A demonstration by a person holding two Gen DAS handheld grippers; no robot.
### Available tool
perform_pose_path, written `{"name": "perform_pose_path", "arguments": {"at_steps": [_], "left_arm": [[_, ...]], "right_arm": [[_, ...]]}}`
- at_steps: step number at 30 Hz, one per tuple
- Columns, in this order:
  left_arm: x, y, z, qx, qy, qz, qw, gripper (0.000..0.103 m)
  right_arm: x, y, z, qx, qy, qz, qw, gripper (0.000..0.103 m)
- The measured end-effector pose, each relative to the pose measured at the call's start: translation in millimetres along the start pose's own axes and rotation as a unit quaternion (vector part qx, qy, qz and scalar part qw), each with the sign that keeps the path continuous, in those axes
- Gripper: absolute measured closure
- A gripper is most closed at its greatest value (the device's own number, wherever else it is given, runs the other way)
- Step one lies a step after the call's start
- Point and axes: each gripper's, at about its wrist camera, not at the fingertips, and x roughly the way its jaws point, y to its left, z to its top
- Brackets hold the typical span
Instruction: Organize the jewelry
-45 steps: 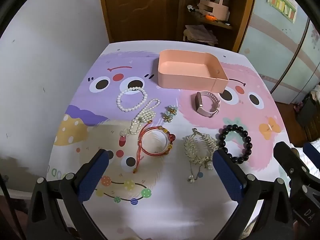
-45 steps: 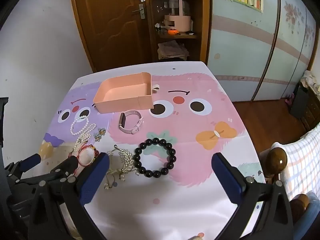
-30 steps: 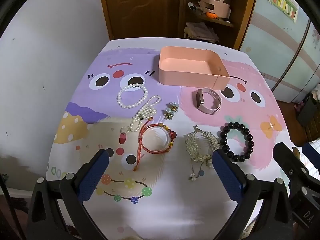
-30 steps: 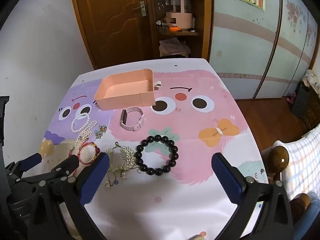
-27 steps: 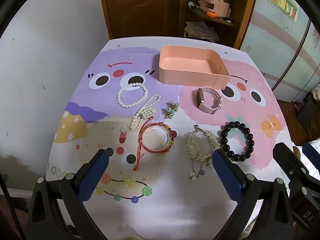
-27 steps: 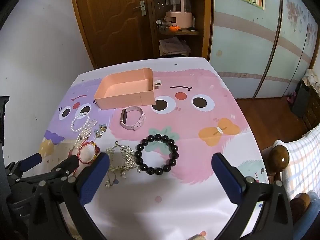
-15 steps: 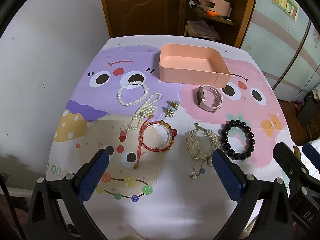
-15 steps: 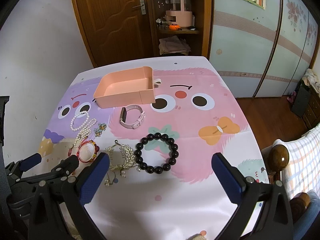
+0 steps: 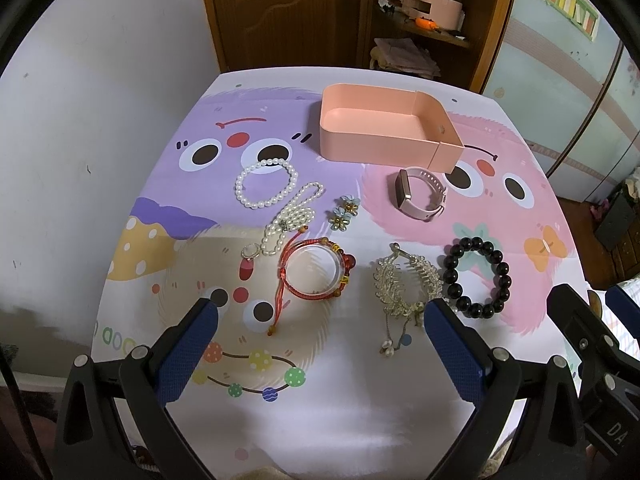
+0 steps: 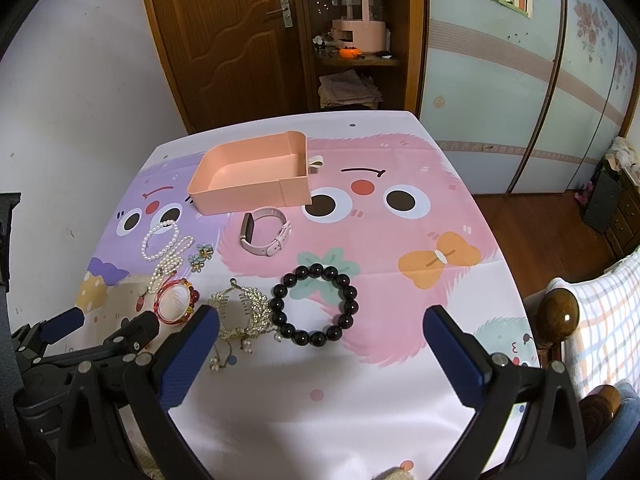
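Nothing picked yet: both grippers' jaws wide apart and empty, black round-bead bracelet (image 10: 313,304) lying ahead between the right gripper (image 10: 320,334) jaws, likely first grab for the empty pink plastic tray (image 10: 252,176) beyond.

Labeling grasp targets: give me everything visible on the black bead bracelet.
The black bead bracelet is a closed ring of large, glossy, round black beads, apparently strung close together. It lies flat on the cartoon tablecloth, over a green strawberry-leaf print in the pink area. The gold leaf hair clip sits right beside it, possibly touching. Neither gripper holds it; both have open jaws.
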Motion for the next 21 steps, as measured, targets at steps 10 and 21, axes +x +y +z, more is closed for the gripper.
{"name": "perform_pose_path", "arguments": {"at_steps": [10, 21], "left_arm": [[-6, 1, -8, 0.000, 0.001, 0.001, 1.0000, 0.002], [1, 0, 3, 0.000, 0.005, 0.000, 1.0000, 0.002]], "right_arm": [[1, 0, 0, 0.000, 0.000, 0.000, 1.000, 0.001], [1, 0, 0, 0.000, 0.001, 0.000, 1.000, 0.001]]}}
